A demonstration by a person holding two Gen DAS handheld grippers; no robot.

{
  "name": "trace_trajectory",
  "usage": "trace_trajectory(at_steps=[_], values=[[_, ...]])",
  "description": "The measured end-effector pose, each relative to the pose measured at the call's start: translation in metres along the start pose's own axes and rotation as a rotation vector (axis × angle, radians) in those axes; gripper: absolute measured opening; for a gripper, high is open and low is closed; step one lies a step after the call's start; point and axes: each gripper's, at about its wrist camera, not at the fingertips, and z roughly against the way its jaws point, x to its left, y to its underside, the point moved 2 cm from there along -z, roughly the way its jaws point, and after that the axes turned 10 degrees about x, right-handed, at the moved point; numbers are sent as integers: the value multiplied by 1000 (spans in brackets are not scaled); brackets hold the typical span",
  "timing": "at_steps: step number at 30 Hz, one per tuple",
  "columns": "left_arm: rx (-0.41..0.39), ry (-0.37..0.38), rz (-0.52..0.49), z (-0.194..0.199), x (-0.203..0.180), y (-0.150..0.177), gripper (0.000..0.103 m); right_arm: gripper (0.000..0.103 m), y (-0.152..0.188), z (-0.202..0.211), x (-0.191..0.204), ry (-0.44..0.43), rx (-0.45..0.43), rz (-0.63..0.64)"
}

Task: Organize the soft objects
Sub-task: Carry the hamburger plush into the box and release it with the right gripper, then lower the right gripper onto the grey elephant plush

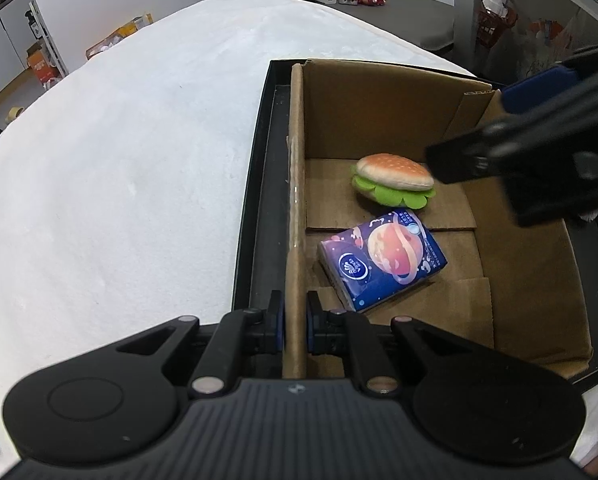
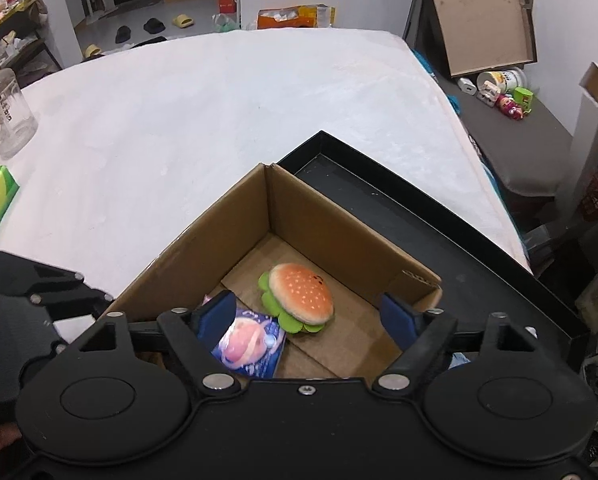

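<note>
**Soft Toys Boxed, One Wall Pinned**

My left gripper [image 1: 295, 326] clamps the near wall of the cardboard box [image 1: 383, 108] — a grip that, I judge, steadies the box inside the black tray [image 2: 383, 188] while I load it. My right gripper [image 2: 307, 320] hangs above the opening with jaws spread wide and nothing between them. Below it, the plush hamburger [image 2: 301, 294] rests on the box floor, just beside the space-print tissue pack [image 1: 383, 258] — both soft items look stowed. The white cloth-covered table [image 1: 119, 160] surrounds the tray.
</note>
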Motion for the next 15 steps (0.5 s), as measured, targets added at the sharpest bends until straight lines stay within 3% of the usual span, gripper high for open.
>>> trace_trajectory(at_steps=[11,13,15], values=[[-26,-60,-30,8,-10,3,14,84,22,26,-30,22,-46,-63],[-18,-74,-34,7,-12,3,18,84,27,28,-36,25,-52,-74],[-16,-84,-34,8,-13,3,32,85,32,30,-43,31,-58,-85]])
